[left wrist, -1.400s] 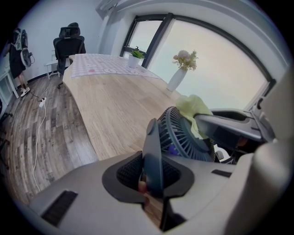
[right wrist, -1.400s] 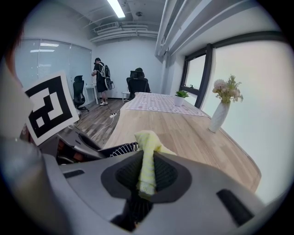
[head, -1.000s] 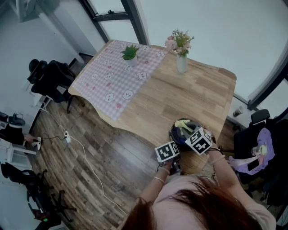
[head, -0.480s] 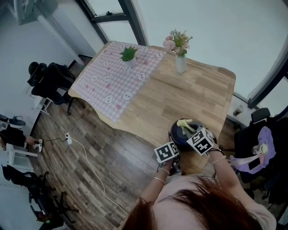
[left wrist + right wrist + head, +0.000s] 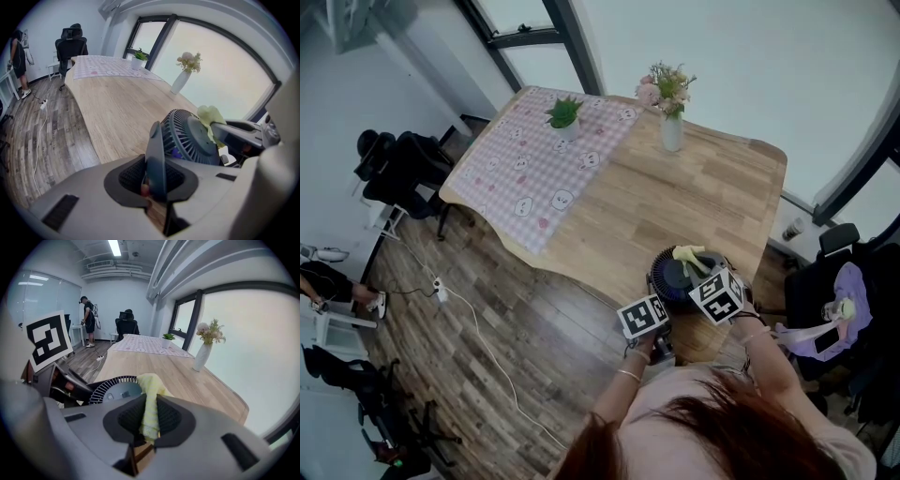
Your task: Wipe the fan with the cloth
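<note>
**Fan Wipe: Current Station Condition**

**Fan position.** The fan (image 5: 194,140) is dark blue, with a round ribbed grille. In the head view it stands on the wooden desk (image 5: 694,197), close to the desk's 6 o'clock edge and directly in front of the person. The grille faces upward toward the head camera.

**Left tongs.** The left tongs (image 5: 156,176) are clamped on a thin dark-blue part of the fan that stands edge-on between the pads. The grille rises beyond this part at 1 o'clock in the left gripper view.

**Right tongs.** The right tongs (image 5: 150,418) are clamped on the cloth (image 5: 151,385), a pale yellow fabric bunched into a narrow fold between the pads. The free end of the cloth extends past the tips and lies against the fan's grille. In the head view the cloth sits at the 1 o'clock side of the fan's face.

**Relative layout.** In the head view the left tongs stand at 7 o'clock of the fan and the right tongs at 4 o'clock.

**Other items on the desk.**
- A white vase of flowers (image 5: 672,131) stands at 12 o'clock of the fan, well apart from it.
- A pink chequered mat (image 5: 534,169) covers the desk's far end at 10 o'clock.
- A small potted plant (image 5: 564,114) stands on the mat.
</note>
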### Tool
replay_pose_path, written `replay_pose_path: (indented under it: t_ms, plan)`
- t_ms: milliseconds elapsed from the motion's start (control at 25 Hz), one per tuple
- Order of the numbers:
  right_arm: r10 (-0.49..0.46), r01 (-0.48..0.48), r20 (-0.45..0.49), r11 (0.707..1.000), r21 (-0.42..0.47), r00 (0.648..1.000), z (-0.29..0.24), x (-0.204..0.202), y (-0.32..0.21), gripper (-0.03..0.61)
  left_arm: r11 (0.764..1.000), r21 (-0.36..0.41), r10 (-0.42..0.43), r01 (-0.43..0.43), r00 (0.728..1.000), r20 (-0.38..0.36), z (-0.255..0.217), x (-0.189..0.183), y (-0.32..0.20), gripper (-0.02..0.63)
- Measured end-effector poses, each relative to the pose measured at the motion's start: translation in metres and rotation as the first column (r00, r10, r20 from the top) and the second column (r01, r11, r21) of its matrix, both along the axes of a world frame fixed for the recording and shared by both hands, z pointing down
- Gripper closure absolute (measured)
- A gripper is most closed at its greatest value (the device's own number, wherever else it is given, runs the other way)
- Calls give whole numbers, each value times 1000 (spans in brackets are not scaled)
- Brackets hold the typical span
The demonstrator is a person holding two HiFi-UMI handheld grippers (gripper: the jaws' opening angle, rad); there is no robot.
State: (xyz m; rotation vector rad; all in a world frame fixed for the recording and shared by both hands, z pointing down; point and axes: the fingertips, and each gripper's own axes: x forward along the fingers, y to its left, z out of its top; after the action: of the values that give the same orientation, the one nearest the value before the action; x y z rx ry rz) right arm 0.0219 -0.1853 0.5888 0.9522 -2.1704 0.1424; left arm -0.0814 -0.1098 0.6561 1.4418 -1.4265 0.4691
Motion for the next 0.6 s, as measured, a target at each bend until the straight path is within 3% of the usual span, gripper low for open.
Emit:
replay_pose_path:
  t_ms: [280, 600]
  plan:
    - [57, -57, 131, 998, -1, 990, -18, 4, 1, 528, 1000, 9, 17, -17, 1000, 9, -1, 0, 1, 552]
    - [56, -60, 152, 998, 26, 987, -29, 12, 13, 528, 999, -27, 19, -19, 1000, 14, 0, -2, 5, 543]
